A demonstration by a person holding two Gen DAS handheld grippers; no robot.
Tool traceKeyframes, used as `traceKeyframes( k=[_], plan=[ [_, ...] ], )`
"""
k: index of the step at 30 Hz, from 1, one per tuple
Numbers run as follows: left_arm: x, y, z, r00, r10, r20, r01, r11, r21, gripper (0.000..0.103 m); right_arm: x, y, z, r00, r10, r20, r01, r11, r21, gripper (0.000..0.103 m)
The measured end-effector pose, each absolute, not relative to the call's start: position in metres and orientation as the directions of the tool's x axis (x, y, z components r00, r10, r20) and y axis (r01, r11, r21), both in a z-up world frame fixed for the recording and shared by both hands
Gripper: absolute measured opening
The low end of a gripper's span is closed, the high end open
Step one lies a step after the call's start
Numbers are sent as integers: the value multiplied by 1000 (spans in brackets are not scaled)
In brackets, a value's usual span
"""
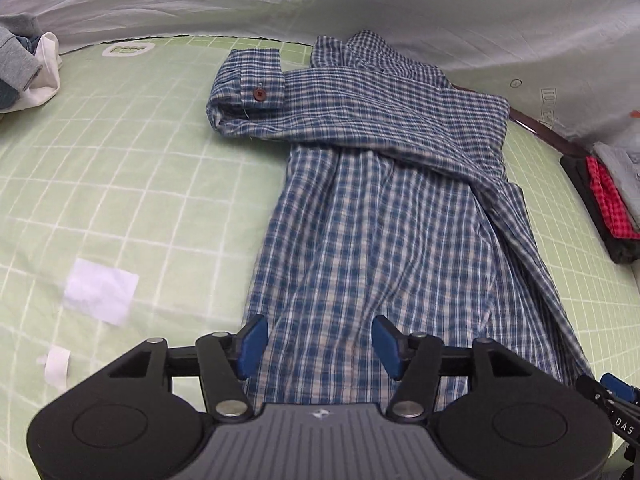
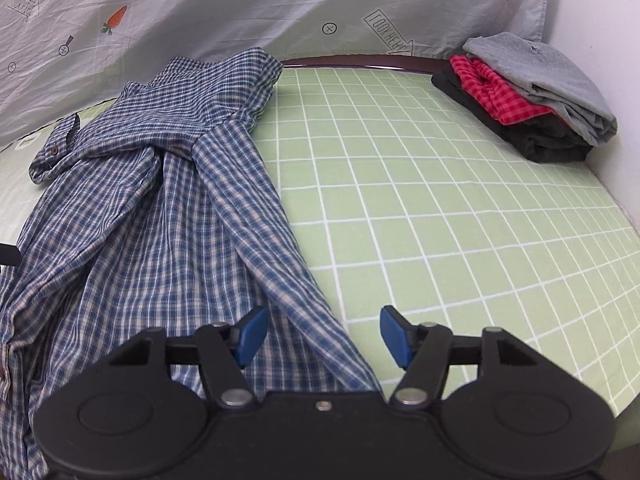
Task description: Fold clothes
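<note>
1. A blue and white checked shirt (image 1: 360, 208) lies lengthwise on a green sheet (image 1: 120, 168) with a white grid, running from the bottom centre of the left wrist view up toward the upper middle.
2. One sleeve (image 1: 320, 108) is folded across the upper body of the shirt; its cuff (image 1: 256, 88), with a dark red button, sticks out past the shirt's left edge in that view.
3. The other sleeve (image 2: 256, 216) runs down the shirt's right edge, from mid-frame to the bottom centre of the right wrist view. The fabric is creased, not smoothed flat.
4. The left gripper (image 1: 320, 344) has its blue pads spread wide above the shirt's lower edge, with cloth showing between them; nothing is pinched.
5. The right gripper (image 2: 324, 334) is likewise spread wide, over the lower end of that sleeve and the bare sheet beside it, pinching nothing.
6. A stack of folded clothes (image 2: 532, 96), grey over red checked over black, sits at the upper right of the right wrist view, well apart from the shirt.
</note>
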State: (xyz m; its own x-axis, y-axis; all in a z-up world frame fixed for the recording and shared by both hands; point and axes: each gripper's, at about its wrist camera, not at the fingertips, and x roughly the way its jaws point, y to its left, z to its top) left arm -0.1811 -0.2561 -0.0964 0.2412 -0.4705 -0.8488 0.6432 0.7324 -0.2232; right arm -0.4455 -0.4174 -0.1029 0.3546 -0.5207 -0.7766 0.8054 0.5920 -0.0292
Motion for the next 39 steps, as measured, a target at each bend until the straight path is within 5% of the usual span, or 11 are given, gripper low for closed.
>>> traceKeyframes(
  k=[9,13,19,25,39],
  plan=[
    [-216,-240,-98,256,-410,-875,633,755,-169,61,-480,-407,-108,362,-489,-794,815,580,15,38],
    [-224,-234,-97,262,-391,-883,640,755,-144,64,-493,-408,-105,381,-488,-785,828,559,54,3],
    [-224,-230,-99,250,-374,-893,630,763,-143,64,-510,-403,-74,390,-603,-696,857,513,36,1],
    [-221,-233,-102,229,-364,-903,658,741,-132,64,-501,-394,-73,380,-580,-720,848,529,22,1],
    [-223,-226,-98,191,-372,-908,717,685,-130,65,-470,-375,-73,640,-326,-696,743,492,453,1]
  ],
)
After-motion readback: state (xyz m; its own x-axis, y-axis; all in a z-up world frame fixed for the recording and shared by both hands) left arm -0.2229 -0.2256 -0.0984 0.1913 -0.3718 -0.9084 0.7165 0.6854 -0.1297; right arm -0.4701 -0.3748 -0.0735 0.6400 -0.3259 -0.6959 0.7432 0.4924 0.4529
